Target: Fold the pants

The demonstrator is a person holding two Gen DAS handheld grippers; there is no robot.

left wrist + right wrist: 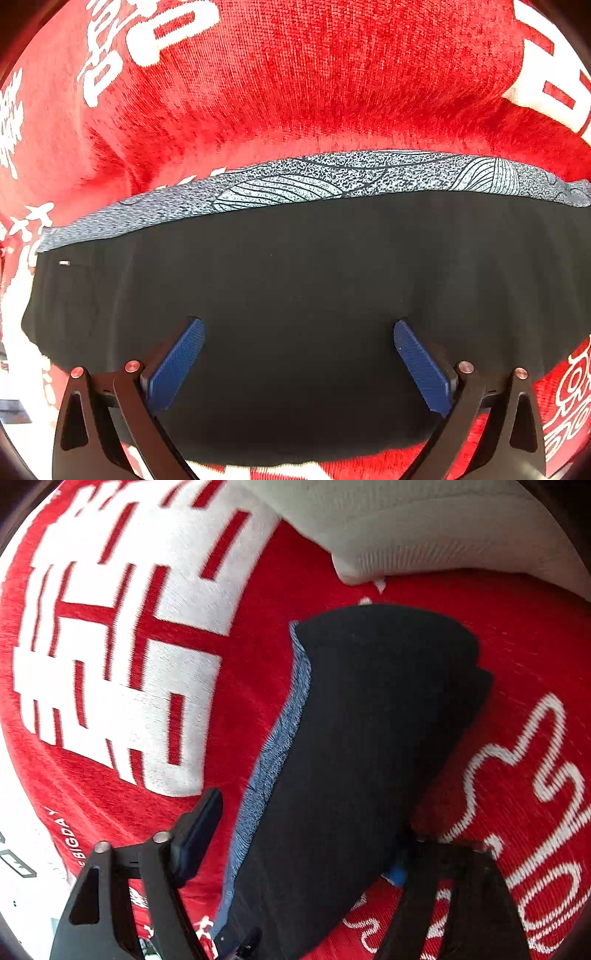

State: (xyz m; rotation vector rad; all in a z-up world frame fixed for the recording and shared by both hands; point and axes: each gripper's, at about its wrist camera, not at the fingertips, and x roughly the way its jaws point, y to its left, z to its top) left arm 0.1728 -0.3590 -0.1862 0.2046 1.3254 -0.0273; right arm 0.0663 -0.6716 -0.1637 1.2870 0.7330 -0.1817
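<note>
The pants (295,280) lie folded on a red blanket, black side up, with a grey patterned layer (280,188) showing along the far edge. My left gripper (298,326) points steeply down over the black cloth, open, its blue pads (177,365) wide apart with nothing pinched. In the right wrist view the black folded pants (369,720) run between the fingers of my right gripper (310,818). Its left finger (199,834) stands clear of the cloth's grey edge (273,760). The right finger (400,873) is mostly hidden under the pants' edge.
The red blanket (314,81) with large white characters (122,657) covers the surface all around. A white ribbed cloth or cushion (424,528) lies at the far end. A white surface (22,812) shows beyond the blanket's near-left edge.
</note>
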